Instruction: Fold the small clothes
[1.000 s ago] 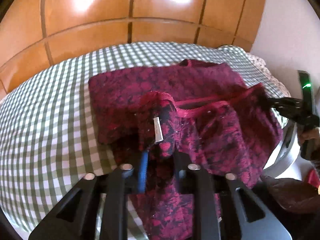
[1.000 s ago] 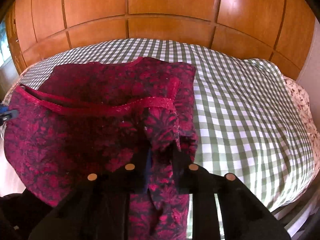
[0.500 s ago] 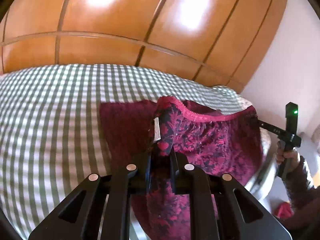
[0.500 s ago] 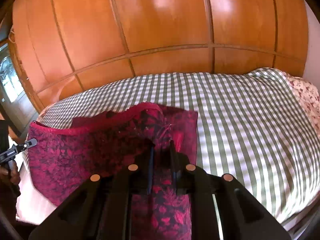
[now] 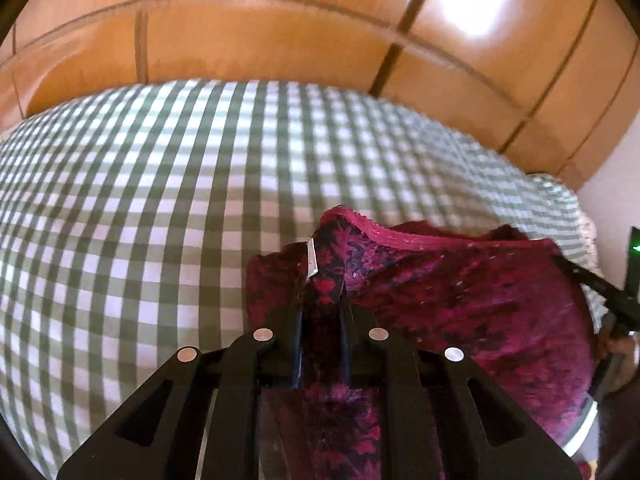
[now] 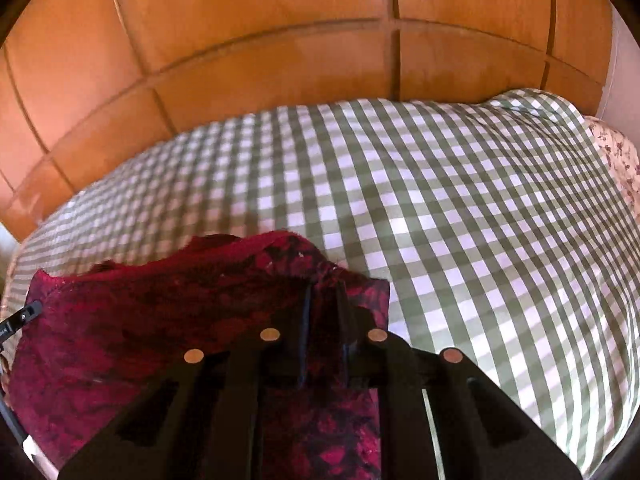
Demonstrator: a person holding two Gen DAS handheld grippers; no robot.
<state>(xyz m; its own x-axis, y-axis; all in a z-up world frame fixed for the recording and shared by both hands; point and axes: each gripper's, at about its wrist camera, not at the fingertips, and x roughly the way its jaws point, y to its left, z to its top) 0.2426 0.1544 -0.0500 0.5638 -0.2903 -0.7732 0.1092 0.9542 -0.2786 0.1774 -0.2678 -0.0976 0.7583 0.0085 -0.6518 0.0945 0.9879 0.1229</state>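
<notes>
A dark red patterned garment (image 5: 460, 300) hangs stretched between my two grippers over the green-checked bed sheet (image 5: 160, 200). My left gripper (image 5: 323, 296) is shut on its left corner, by a white label (image 5: 312, 256) and a red trimmed edge. In the right wrist view my right gripper (image 6: 323, 300) pinches the garment (image 6: 160, 320) at its right corner, and its jaws are closing tighter on the cloth. A lower layer of the cloth shows just under each held corner. The right gripper's black tip (image 5: 612, 296) shows at the far right of the left wrist view.
A glossy wooden wardrobe front (image 5: 280, 40) rises behind the bed. The checked sheet (image 6: 440, 220) stretches wide beyond the garment. A floral cloth (image 6: 616, 152) lies at the bed's right end. A white wall (image 5: 616, 200) is at the right.
Both grippers have carried the held edge forward across the garment. Far less of the lower layer shows beyond it now, and more bare checked sheet fills both views.
</notes>
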